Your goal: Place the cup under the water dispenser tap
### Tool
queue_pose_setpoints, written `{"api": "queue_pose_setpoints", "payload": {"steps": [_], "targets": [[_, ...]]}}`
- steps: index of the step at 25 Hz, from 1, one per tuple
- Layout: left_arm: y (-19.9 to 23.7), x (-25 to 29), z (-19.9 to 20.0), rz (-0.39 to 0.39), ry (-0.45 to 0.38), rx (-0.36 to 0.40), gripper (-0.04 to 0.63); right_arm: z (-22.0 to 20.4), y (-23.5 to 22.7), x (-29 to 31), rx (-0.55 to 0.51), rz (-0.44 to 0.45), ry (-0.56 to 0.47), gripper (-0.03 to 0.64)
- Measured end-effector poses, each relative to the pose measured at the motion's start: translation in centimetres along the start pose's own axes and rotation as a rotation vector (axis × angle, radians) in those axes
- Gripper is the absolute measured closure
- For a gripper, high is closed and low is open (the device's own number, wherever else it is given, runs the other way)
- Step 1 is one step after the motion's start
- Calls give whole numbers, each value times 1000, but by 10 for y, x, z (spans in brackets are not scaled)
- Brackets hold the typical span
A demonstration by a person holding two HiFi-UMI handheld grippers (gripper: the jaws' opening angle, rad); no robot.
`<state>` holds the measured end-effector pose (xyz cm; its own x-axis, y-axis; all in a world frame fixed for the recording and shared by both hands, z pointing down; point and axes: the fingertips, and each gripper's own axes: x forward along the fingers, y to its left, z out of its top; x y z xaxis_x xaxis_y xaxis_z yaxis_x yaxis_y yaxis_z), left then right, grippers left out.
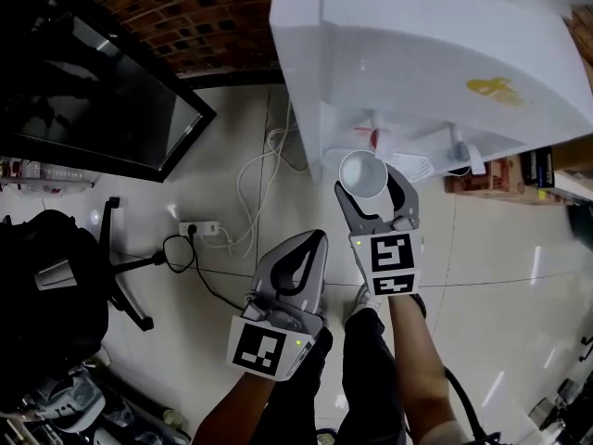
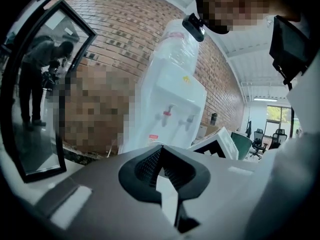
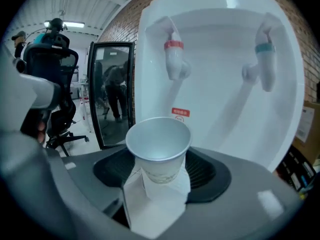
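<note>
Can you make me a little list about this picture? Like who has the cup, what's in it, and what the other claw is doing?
cup: white paper cup, upright, looks empty
right claw: holding the cup by its lower part
left claw: shut, nothing in it
water dispenser: white, right in front of the cup
taps: red tap and blue tap
cup under a tap: not yet; it is held out in front of the dispenser

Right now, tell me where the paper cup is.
Paper cup stands upright in the right tool, mid head view, just before the red tap of the water dispenser.
</note>
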<state>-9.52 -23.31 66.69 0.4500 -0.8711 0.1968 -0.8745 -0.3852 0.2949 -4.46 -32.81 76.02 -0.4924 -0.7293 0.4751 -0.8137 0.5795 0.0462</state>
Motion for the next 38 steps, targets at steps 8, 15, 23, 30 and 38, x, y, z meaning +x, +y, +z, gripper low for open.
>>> {"api": "queue_pose_setpoints", "payload": {"steps": [8,15,23,30,38], "targets": [[9,4,-11,-6,27,4,603,-14,-5,28,0,-6,42,295],[6,9,-12,-19,29,-1,603,-16,-12,32,34,-21,28,288],[8,12,-14,-8,31,1,603,-20,-13,30,58,-12,12,187],[-3,9,-8,-15,36,0,603,-11,-13,9,61,-12,3,187],[-27,-9,30,-27,35,-9,603,18,-4,-42,59,-22,19,187]]}}
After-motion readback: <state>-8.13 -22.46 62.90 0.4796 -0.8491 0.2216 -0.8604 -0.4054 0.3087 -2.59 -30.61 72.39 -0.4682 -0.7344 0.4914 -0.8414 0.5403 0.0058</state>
